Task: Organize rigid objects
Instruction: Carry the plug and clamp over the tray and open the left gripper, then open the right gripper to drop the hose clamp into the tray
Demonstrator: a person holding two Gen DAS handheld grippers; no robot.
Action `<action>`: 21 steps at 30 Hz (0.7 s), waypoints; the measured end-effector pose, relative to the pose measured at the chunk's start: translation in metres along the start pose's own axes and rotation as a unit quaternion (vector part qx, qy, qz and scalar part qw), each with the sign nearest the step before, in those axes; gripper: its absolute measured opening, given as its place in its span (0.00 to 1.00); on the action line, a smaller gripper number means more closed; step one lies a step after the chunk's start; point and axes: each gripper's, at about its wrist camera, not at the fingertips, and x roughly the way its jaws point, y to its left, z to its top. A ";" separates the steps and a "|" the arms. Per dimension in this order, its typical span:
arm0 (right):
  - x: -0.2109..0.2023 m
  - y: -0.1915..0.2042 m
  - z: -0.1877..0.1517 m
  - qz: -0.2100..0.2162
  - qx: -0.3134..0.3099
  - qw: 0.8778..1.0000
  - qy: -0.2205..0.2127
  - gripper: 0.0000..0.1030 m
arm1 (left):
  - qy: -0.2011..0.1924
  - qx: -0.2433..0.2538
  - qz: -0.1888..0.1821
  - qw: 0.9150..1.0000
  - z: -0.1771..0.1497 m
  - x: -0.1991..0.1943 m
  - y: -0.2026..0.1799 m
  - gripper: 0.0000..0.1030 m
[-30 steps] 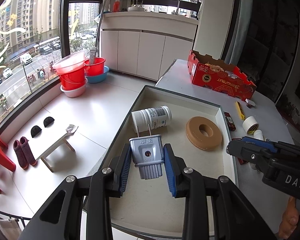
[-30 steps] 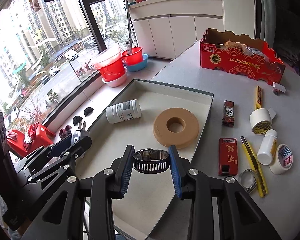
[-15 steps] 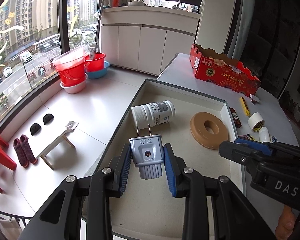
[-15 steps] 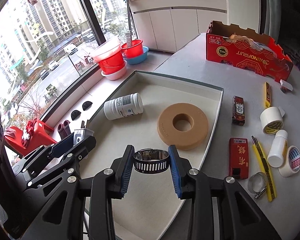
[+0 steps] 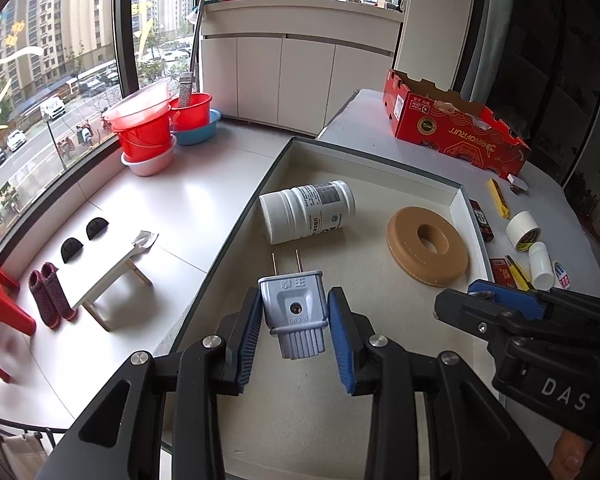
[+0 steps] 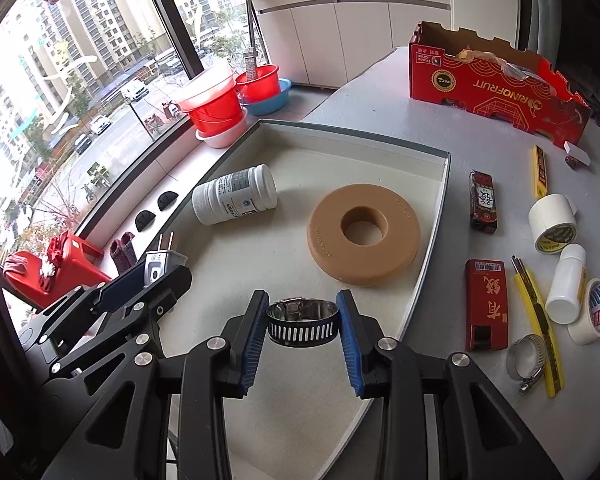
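Now the grey tray (image 6: 440, 196) on the bench (image 6: 480, 128) already has two things in it: a white bottle (image 5: 308, 212) lying on its side and a tan ring (image 5: 428, 252) lying flat. The left tool (image 5: 294, 320) has a grey plug (image 5: 294, 308) between its blue pads. Its jaws have just been opening, and there is a small gap on the right side, so the plug looks let go in the tray near the bottle. The plug's long side runs away from the tool, and its two metal pins point at the bottle.

The right tool (image 6: 302, 322) is squeezing a metal hose clamp (image 6: 302, 320) and holds it just over the tray, near the ring. The clamp's round hole faces up.

A lot is left, I think. Out on the bench there are two red boxes (image 6: 486, 304), two yellow knives (image 6: 534, 320), rolls of tape (image 6: 552, 222), a small white bottle (image 6: 566, 284) and another clamp (image 6: 526, 360). The red carton (image 6: 496, 92) stands at the back
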 end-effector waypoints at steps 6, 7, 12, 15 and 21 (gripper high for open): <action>-0.006 -0.009 0.001 -0.025 0.014 1.000 -0.002 0.75 | 0.003 -0.036 0.027 0.999 0.001 -0.002 0.015 0.87; -0.010 -0.012 0.002 -0.027 0.019 0.999 -0.009 0.81 | 0.014 -0.044 0.024 0.999 0.001 0.000 0.018 0.97; -0.020 -0.018 -0.001 -0.028 0.039 0.999 -0.007 1.00 | 0.023 -0.048 0.025 0.998 -0.002 -0.003 0.019 1.00; -0.024 -0.019 -0.009 -0.016 0.048 0.999 -0.005 1.00 | 0.020 -0.031 0.035 0.999 -0.005 -0.006 0.010 1.00; -0.039 -0.028 -0.028 -0.021 0.053 0.998 -0.011 1.00 | 0.024 -0.024 0.037 0.999 -0.012 -0.011 0.002 1.00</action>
